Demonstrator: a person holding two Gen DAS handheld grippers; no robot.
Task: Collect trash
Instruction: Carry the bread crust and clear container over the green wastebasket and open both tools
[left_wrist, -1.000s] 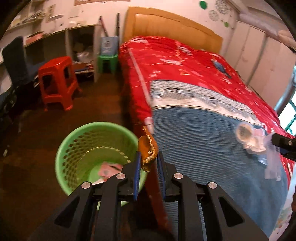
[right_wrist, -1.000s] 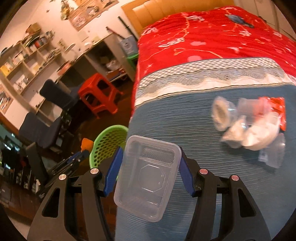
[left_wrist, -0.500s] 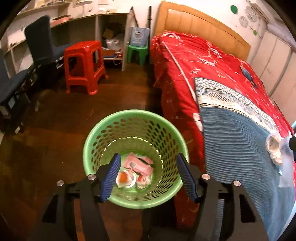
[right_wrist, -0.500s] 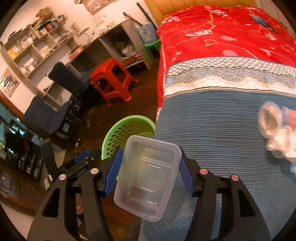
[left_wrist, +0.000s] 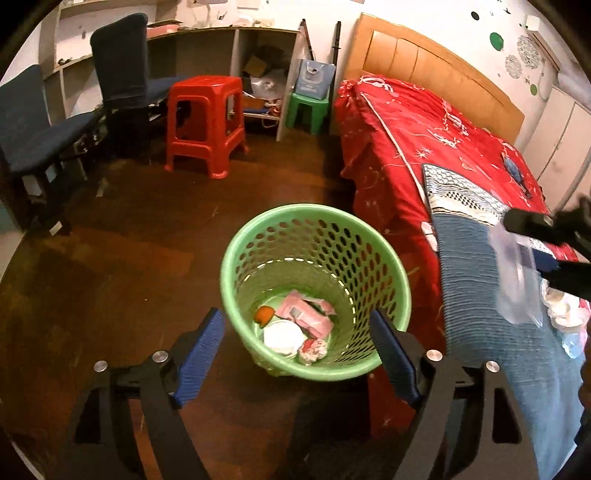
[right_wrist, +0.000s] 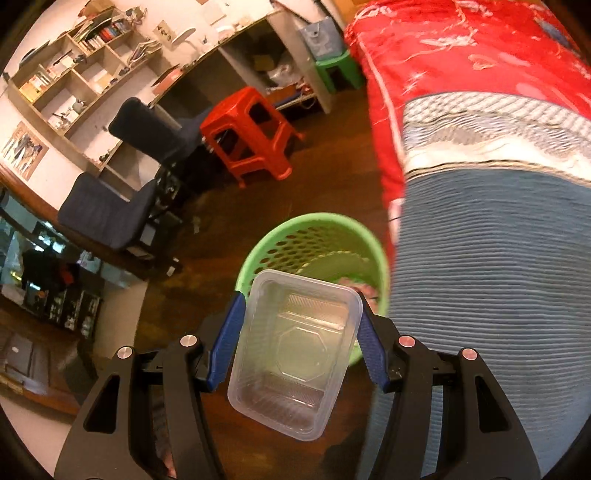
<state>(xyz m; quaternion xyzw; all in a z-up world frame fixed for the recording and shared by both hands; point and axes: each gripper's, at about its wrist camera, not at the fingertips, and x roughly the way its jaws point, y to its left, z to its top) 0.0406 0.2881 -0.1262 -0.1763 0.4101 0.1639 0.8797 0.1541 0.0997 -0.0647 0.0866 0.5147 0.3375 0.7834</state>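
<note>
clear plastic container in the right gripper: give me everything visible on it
The clear plastic container is a rectangular tub with rounded corners, a raised rim and an octagon embossed in its base. It looks thin, translucent and empty. The right gripper clamps it across its two long sides with the blue pads, its open mouth facing the camera, slightly tilted. It is held in the air in front of the green basket, beside the bed; only the pads touch it.

Both wrist views look steeply down from close above the green basket beside the bed, sharing it, the red stool and the floor.
</note>
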